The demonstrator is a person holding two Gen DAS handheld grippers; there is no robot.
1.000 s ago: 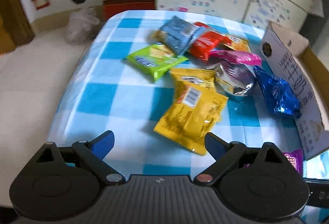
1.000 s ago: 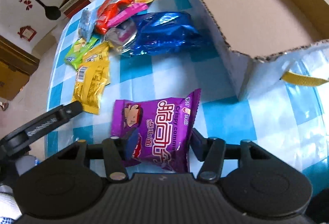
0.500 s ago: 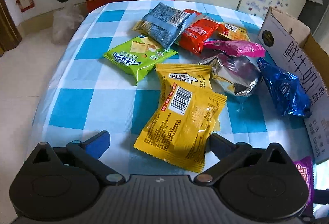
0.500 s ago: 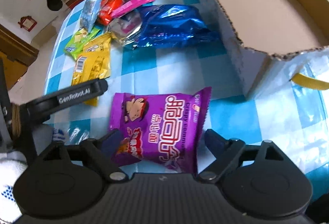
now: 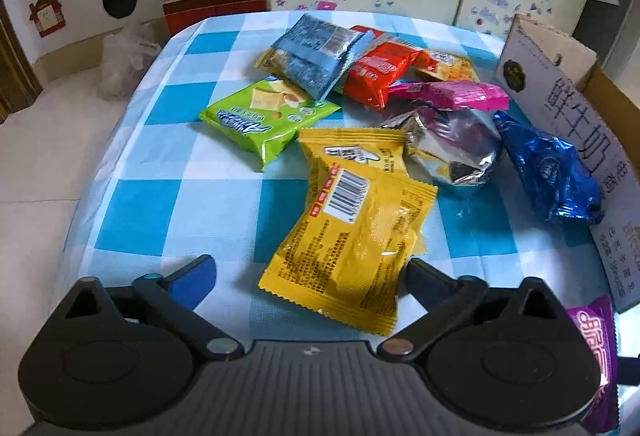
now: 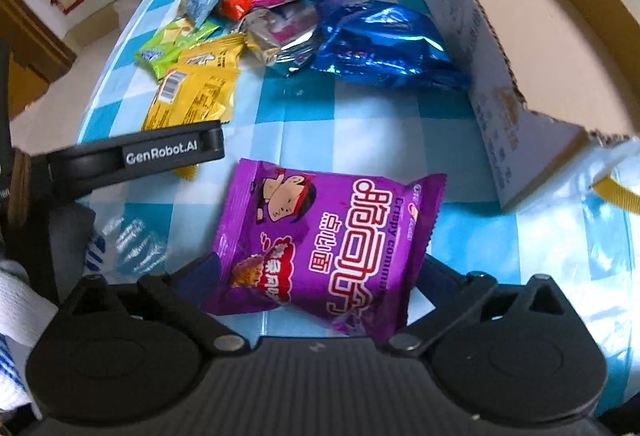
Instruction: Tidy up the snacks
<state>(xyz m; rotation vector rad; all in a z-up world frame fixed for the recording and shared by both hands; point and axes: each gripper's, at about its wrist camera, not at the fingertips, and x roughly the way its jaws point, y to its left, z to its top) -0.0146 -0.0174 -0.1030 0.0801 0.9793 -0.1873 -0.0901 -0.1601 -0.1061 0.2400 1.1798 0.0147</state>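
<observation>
A pile of snack packets lies on a blue-and-white checked table [image 5: 168, 195]. My left gripper [image 5: 310, 276] is open, its fingers on either side of the near end of a yellow packet [image 5: 352, 244]. My right gripper [image 6: 316, 276] is open around a purple packet [image 6: 328, 244] that lies flat on the cloth. The left gripper [image 6: 132, 155] shows in the right wrist view, over the yellow packet [image 6: 192, 95]. An open cardboard box [image 6: 540, 35] stands at the right, empty inside.
Other packets lie beyond: green [image 5: 268, 115], grey-blue [image 5: 316, 51], red [image 5: 380, 71], pink [image 5: 448, 95], silver [image 5: 452, 147], blue foil [image 5: 548, 171] against the box wall [image 5: 568, 123]. The table's left edge drops to the floor. A yellow strap [image 6: 616, 195] lies by the box.
My left gripper moved forward until its open fingers straddle the yellow packet. My right gripper opened, let the purple packet rest on the table, and stays around it.
</observation>
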